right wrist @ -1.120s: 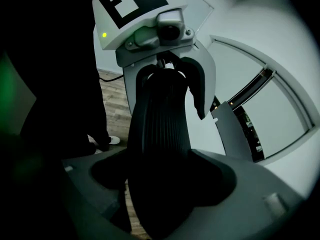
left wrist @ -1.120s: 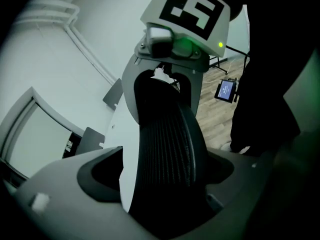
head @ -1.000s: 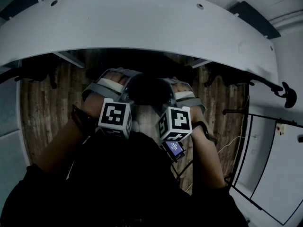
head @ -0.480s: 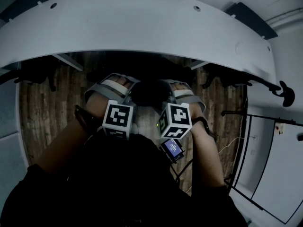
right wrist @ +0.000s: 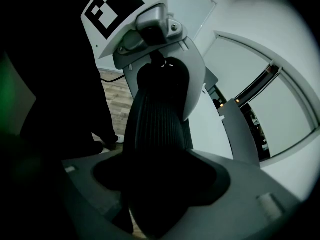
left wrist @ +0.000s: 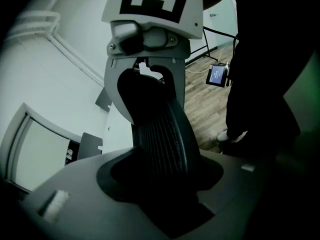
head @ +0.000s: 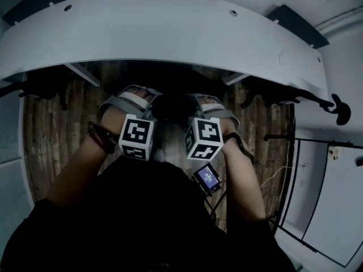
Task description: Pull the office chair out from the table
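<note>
Left gripper (head: 146,103) and right gripper (head: 199,103) are both clamped on the office chair (head: 173,107). Each gripper view shows the ribbed dark upper edge of its backrest pinched between that gripper's jaws and running on to the opposite gripper at its far end, so the two grips meet the same edge from either side. Nearest the camera, the person's dark torso fills the lower frame and both forearms reach forward from it, elbows bent, wrists drawn close together, marker cubes facing up side by side. A small lit screen (head: 207,178) hangs just below the right wrist. Beyond the hands, the backrest is a dark mass in the head view. It is too dim to trace the seat or base, but the chair appears to sit with its back just short of the table's near edge and the rest of it beneath the top. The wooden floor (head: 51,129) shows on both sides, and the curved white table (head: 170,33) arcs across the top of the view. As a judgement, the hold is secured and that part is done. The pull itself looks barely started, since the chair is close in under the table and nearly the whole backward travel remains.
</note>
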`<state>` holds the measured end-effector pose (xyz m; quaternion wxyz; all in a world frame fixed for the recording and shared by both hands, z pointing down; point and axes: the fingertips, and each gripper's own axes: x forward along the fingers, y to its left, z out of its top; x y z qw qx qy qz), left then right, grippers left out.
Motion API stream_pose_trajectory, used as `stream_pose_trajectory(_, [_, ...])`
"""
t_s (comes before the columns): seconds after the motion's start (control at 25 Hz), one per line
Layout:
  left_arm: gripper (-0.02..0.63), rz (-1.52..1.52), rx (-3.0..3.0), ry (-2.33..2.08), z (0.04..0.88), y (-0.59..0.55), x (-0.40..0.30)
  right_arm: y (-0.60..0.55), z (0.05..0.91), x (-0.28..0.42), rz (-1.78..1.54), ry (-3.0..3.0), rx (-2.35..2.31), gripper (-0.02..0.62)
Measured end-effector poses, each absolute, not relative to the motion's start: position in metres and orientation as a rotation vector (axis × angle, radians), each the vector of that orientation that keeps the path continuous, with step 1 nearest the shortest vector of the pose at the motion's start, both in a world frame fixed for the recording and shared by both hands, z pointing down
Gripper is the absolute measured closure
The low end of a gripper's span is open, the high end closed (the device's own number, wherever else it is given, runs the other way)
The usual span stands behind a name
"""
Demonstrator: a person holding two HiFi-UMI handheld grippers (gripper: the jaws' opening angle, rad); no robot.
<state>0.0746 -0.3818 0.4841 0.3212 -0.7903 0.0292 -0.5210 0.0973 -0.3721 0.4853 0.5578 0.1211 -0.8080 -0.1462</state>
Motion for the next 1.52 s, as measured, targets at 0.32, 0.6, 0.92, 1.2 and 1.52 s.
stream_pose_trajectory(0.32, [0.356,-1.374,-2.048,0.081,0.486,-0.366,0.066,-0.357,0.489,0.093,-0.355,-1.902,0.31,0.295])
stream_pose_trajectory(0.6, [0.356,-1.365,-2.071,0.09,0.484,-0.338,0.066,-0.325,0.481,0.088,-0.35,-1.949,0.258,0.299])
stream_pose_trajectory(0.92, [0.356,-1.37,-2.126,0.092,0.479,-0.291,0.073,-0.278,0.475,0.097,-0.367,-2.007,0.181,0.317])
stream_pose_trajectory(1.2, [0.356,-1.388,-2.141,0.116,0.479,-0.25,0.073,-0.235,0.475,0.096,-0.409,-2.017,0.141,0.328])
stream_pose_trajectory(1.52, [0.354,-1.392,-2.146,0.084,0.487,-0.203,0.049,-0.191,0.482,0.073,-0.391,-2.003,0.17,0.33])
